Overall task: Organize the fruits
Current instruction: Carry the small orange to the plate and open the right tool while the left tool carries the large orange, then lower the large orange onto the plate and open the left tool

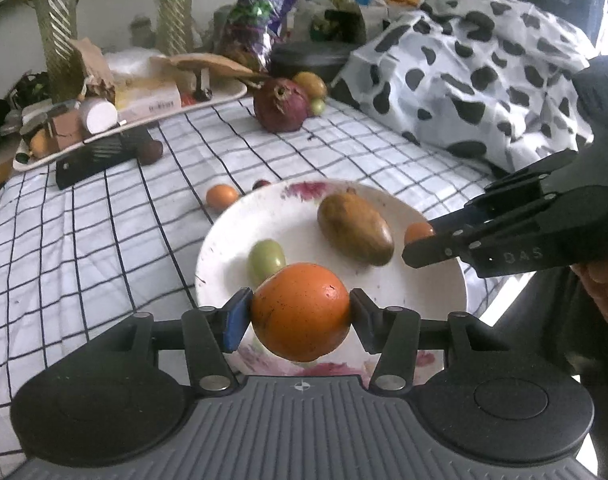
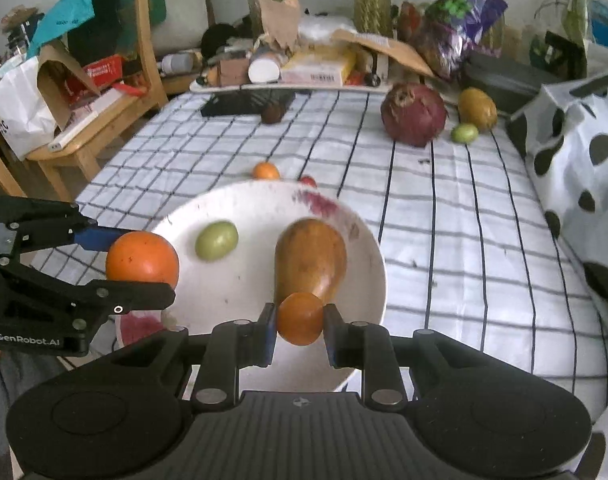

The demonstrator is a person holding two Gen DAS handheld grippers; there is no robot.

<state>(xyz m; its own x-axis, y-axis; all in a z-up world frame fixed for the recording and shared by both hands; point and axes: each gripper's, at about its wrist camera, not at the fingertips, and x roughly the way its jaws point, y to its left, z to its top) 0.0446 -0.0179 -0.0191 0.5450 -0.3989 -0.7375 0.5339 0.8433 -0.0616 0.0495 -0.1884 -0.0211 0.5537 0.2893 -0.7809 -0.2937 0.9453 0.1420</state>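
1. Landmark: white plate (image 1: 232, 236) on the checked tablecloth (image 1: 104, 240), with pink stains at its far rim and near edge.
2. Left gripper (image 1: 300, 312) is clamped on a large orange fruit (image 1: 300, 312), one finger on each side, held above the near edge of the plate. The right wrist view has it at the plate's left side (image 2: 142, 258).
3. Right gripper (image 2: 300, 318) is narrowed onto a small orange fruit (image 2: 300, 318) and grips it over the plate's near rim. The left wrist view shows that fruit (image 1: 419, 233) at the plate's right edge.
4. On the plate: brown-yellow oblong fruit (image 2: 309, 258) right of centre, small green fruit (image 2: 216, 240) left of centre. The two lie apart.
5. Just beyond the plate's far rim, on the cloth: another small orange fruit (image 2: 266, 171) and a small red fruit (image 2: 307, 181), partly hidden by the rim.
6. Well beyond the plate, far right: dark red pomegranate (image 2: 413, 114), a yellow fruit (image 2: 477, 109), and a small green fruit (image 2: 465, 133) close together.
7. Right of the plate: cow-print fabric (image 1: 483, 72).
8. Far beyond the plate: cluttered tray (image 2: 288, 84) and a black stand (image 2: 244, 103) with a dark round fruit (image 2: 272, 113) beside it.
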